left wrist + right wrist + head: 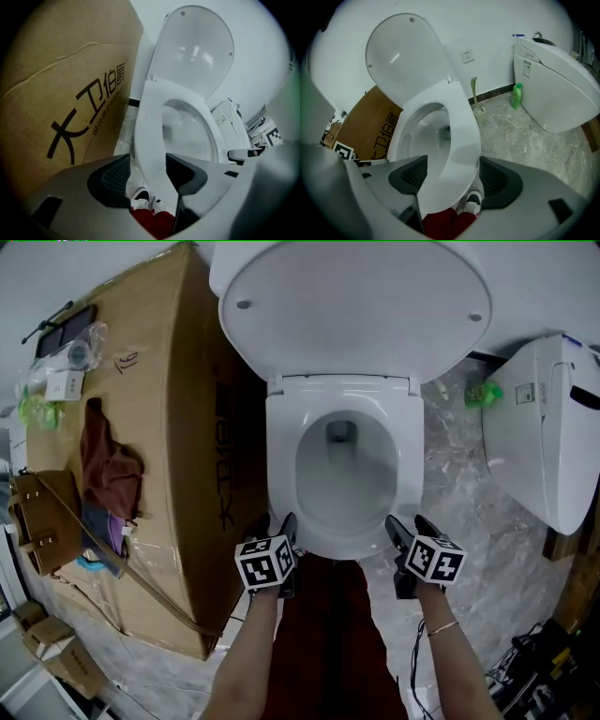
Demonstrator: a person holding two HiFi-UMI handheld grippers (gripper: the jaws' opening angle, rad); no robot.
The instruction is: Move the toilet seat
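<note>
Here the toilet seat (281, 451) lies down on the bowl, lid (356, 306) upright at twelve o'clock. Left gripper (274, 527) and right gripper (412, 529) straddle its front rim, jaws released; a cardboard box (178, 437) crowds nine o'clock.

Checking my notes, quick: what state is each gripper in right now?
Left gripper: open, toilet seat rim between its jaws, not clamped.
Right gripper: open wide, toilet seat rim between its jaws, not clamped.
</note>
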